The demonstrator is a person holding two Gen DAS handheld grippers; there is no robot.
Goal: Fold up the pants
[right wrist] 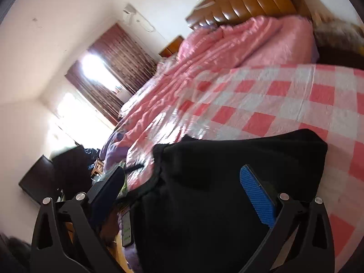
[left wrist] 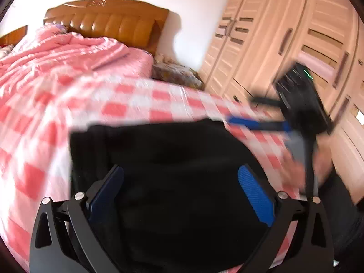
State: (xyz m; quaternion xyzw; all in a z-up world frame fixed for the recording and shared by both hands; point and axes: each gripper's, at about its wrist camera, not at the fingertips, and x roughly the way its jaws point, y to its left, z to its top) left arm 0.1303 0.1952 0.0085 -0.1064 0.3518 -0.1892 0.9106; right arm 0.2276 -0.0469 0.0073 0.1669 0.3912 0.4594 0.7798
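Currently, the left gripper (left wrist: 180, 191) is pitched down over the black pants (left wrist: 163, 157), jaws spread wide with the fabric lying between the blue pads (left wrist: 256, 196), nothing pinched. The pants rest on the pink checked bedspread (left wrist: 127, 104). To the right, the right gripper (right wrist: 182, 191) hovers likewise, jaws spread over the pants' edge, empty.

The black pants (left wrist: 173, 182) run off the bottom edge beneath the left gripper (left wrist: 182, 193), hiding their lower part. To its right, the right gripper (left wrist: 295, 113) is motion-blurred, its jaws unreadable there.
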